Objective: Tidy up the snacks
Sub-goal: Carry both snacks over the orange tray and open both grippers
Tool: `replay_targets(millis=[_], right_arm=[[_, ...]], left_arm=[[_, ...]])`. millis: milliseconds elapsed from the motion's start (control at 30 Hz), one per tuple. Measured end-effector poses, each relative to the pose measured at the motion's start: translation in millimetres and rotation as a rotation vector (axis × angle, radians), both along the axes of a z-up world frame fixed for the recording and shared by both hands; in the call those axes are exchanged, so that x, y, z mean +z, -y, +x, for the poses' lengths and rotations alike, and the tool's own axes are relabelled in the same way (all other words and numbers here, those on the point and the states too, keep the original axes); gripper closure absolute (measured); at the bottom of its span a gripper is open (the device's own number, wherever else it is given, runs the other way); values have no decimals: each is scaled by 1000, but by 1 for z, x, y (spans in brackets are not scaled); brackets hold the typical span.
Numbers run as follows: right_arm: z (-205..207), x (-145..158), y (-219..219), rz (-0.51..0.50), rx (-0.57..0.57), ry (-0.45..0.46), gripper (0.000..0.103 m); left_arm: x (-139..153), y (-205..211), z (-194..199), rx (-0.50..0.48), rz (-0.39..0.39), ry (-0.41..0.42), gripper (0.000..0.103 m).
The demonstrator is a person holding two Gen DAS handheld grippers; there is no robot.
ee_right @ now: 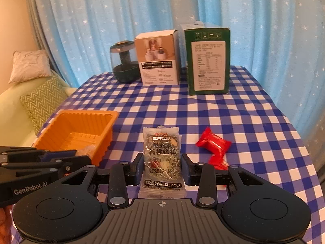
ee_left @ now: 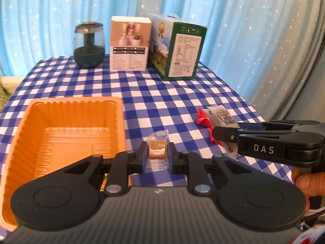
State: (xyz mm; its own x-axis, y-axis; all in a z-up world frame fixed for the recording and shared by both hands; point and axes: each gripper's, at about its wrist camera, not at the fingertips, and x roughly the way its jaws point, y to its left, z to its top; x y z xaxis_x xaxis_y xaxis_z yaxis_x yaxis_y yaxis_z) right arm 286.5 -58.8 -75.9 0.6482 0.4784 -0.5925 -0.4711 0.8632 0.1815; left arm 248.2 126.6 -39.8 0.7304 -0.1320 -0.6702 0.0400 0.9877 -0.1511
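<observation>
My left gripper (ee_left: 158, 157) is shut on a small brown candy in a clear wrapper (ee_left: 157, 150), held just right of the orange plastic tray (ee_left: 30, 126). My right gripper (ee_right: 162, 167) is shut on a clear packet of black sesame walnut cake (ee_right: 161, 146), held upright above the checked cloth. Red-wrapped candies (ee_right: 215, 144) lie on the cloth to the right of that packet. In the left wrist view the right gripper (ee_left: 220, 131) comes in from the right with the packet (ee_left: 221, 118). The right wrist view shows the left gripper (ee_right: 81, 158) beside the tray (ee_right: 67, 122).
At the back of the blue-and-white checked table (ee_right: 243, 122) stand a dark green jar (ee_left: 89, 44), a white box (ee_left: 130, 44) and a green carton (ee_left: 178, 48). A starred blue curtain hangs behind. A sofa with cushions (ee_right: 40, 101) is left of the table. A person's hand (ee_left: 304, 183) holds the right gripper.
</observation>
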Motion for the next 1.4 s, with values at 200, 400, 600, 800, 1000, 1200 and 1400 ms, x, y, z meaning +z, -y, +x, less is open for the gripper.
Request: replay_targets(millis=[200,400,600,800,1000,1200,1400], right_arm=[[-3,2,-14,6,29,9,65],[-9,2,-38,7,90,16,65],[-17,1,-68,11,158,19,65],[-23,-3,-97,-7,213,27,65],[-28,-11,-116,-28,251,26,65],[-25,-17,-129,-34,277,14,65],[-15,-19,-143,-36,288,13,65]], left_arm=[[6,-25,-6,55,15,10,85],[8,-52,-14,115,30,0,85],[4,-71,-21,153,48,-19,85],[1,-84,-24,177,55,-31,85],[-1,-100,-25,212,50,-51,85],[-3,-122,-22,251,46,-57,85],[-7,-139,-9,274,22,-60,85]])
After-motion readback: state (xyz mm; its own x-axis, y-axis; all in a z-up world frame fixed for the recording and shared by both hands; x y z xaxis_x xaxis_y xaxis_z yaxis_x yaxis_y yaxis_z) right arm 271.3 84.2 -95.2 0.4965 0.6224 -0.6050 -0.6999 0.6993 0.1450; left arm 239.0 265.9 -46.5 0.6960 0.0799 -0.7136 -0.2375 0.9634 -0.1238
